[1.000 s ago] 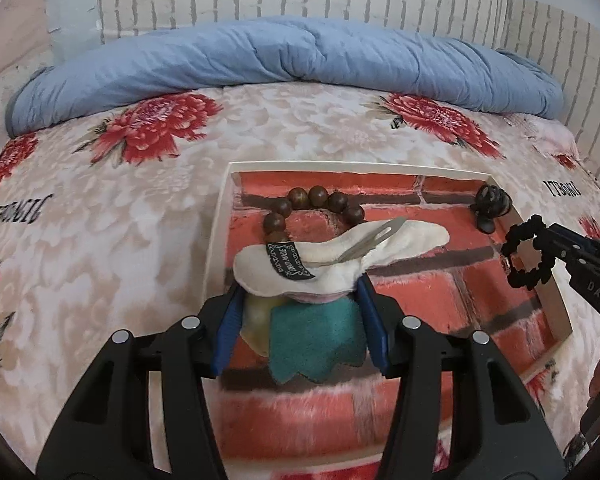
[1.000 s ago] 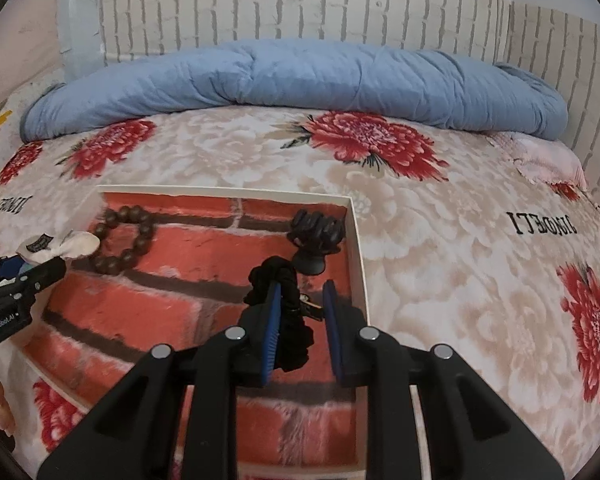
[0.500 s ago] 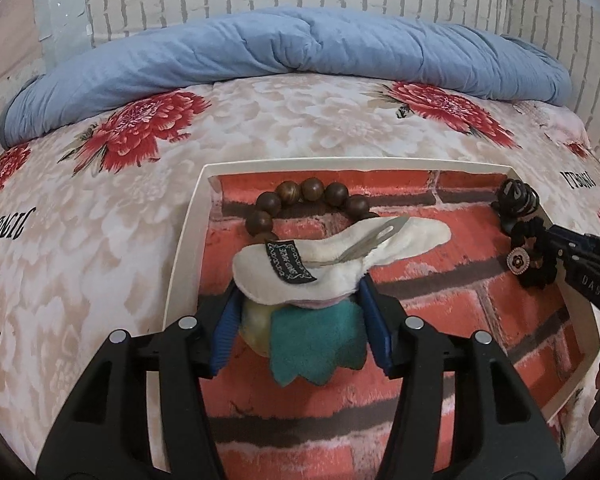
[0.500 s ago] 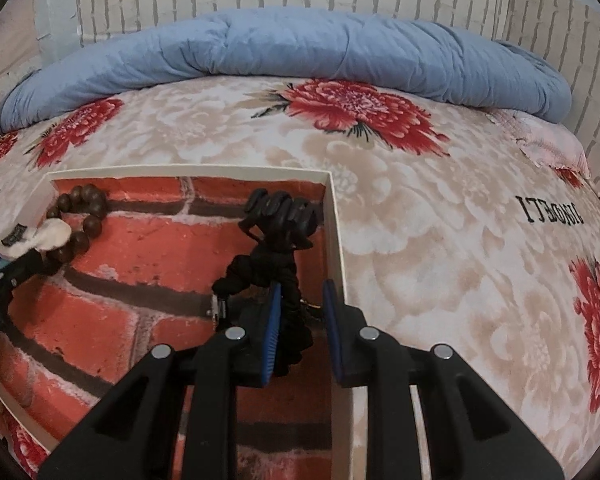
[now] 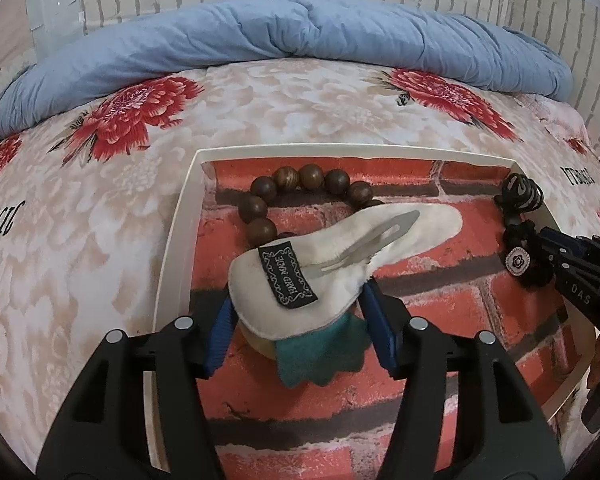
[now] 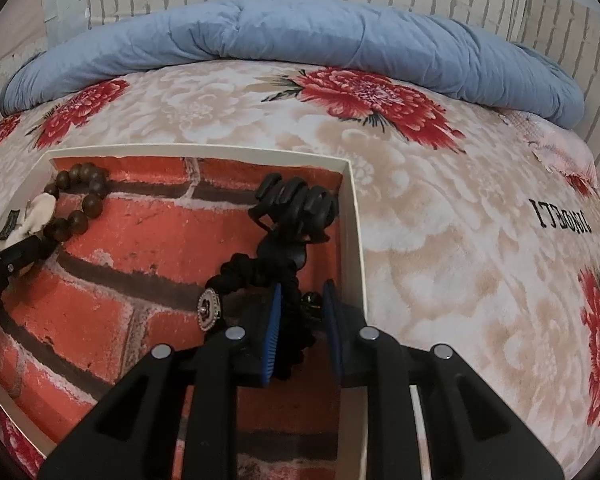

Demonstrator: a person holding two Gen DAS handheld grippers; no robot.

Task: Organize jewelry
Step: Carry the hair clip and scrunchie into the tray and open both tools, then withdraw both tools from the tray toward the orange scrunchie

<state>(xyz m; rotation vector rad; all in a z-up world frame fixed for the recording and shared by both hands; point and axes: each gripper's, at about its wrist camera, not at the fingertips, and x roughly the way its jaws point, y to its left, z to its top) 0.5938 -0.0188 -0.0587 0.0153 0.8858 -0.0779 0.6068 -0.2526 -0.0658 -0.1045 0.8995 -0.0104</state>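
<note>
A shallow white tray (image 5: 176,240) lined with a red brick print lies on the bed. My left gripper (image 5: 300,320) is shut on a white felt hair clip (image 5: 340,256) with a teal leaf, just above the tray floor, over a brown wooden bead bracelet (image 5: 288,188). My right gripper (image 6: 300,320) has its jaws slightly apart around a black braided hair tie (image 6: 256,272) with a silver charm, which rests on the tray floor at the right wall. A black claw clip (image 6: 296,204) lies just beyond it. The right gripper also shows in the left wrist view (image 5: 556,252).
The tray wall (image 6: 352,216) stands right beside my right gripper. The bed has a floral blanket (image 6: 440,208) with red flowers. A rolled blue duvet (image 5: 300,40) lies along the back, below a white brick-pattern wall.
My right gripper lowered the black hair tie into the tray beside the claw clip and its jaws have parted a little. My left gripper moved slightly closer to the bead bracelet, still holding the clip.
</note>
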